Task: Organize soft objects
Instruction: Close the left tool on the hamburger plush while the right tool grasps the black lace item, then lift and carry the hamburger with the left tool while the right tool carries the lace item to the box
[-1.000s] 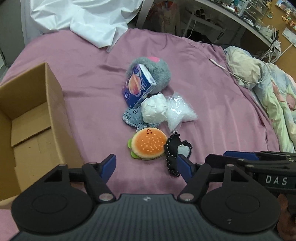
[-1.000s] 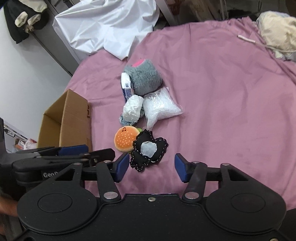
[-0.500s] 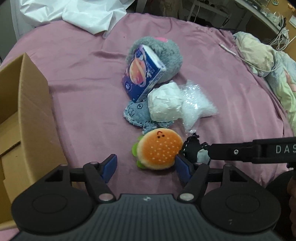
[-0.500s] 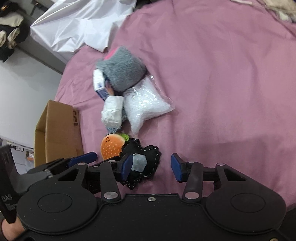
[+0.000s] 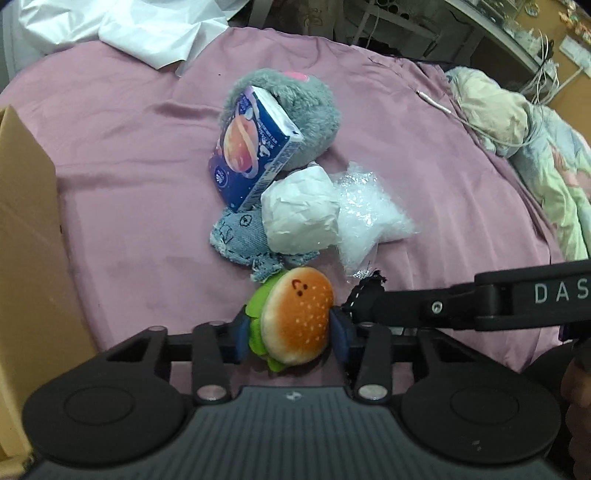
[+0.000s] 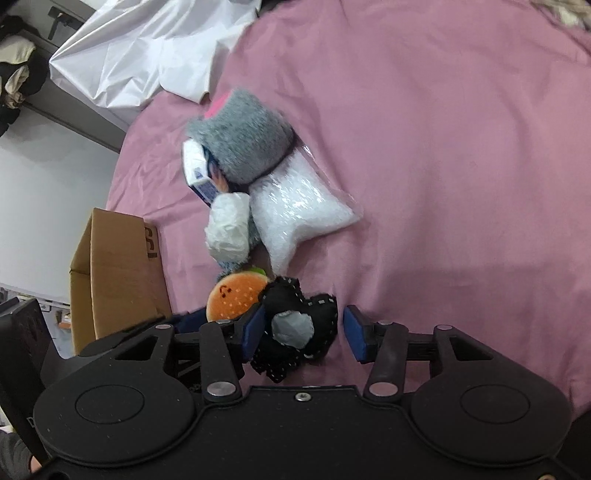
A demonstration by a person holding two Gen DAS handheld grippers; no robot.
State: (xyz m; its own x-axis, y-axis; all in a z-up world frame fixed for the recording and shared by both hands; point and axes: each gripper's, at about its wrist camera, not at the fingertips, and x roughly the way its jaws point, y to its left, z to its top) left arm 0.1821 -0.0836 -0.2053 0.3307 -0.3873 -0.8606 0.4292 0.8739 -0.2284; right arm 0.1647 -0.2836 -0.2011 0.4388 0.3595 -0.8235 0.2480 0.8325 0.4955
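Left wrist view: your left tool (image 5: 291, 334) has just been closing and both blue pads now press the sides of the burger plush (image 5: 295, 315), so it is gripping it, low on the pink bedspread (image 5: 125, 177). Just beyond sits the pile: denim scrap (image 5: 240, 236), crumpled white paper wad (image 5: 301, 214), clear bubble-wrap bag (image 5: 369, 214), blue tissue pack (image 5: 251, 151) leaning on the grey furry plush (image 5: 306, 110). Cardboard box (image 5: 26, 240) is at the left edge, white sheet (image 5: 147, 29) at the far edge of the bed, a rumpled quilt (image 5: 535, 147) on the right. Your right tool's arm crosses in from the right, over the black stitched plush (image 5: 365, 291), which is mostly hidden. Right wrist view: your right tool (image 6: 304, 332) is at a middling opening, straddling the black stitched plush (image 6: 295, 325); left pad touches or overlaps its edge, right pad stands clear of it, so no grip. Burger plush (image 6: 234, 295) is touching it on the left, with the box (image 6: 114, 273) beyond. Pile sits farther up the bed.
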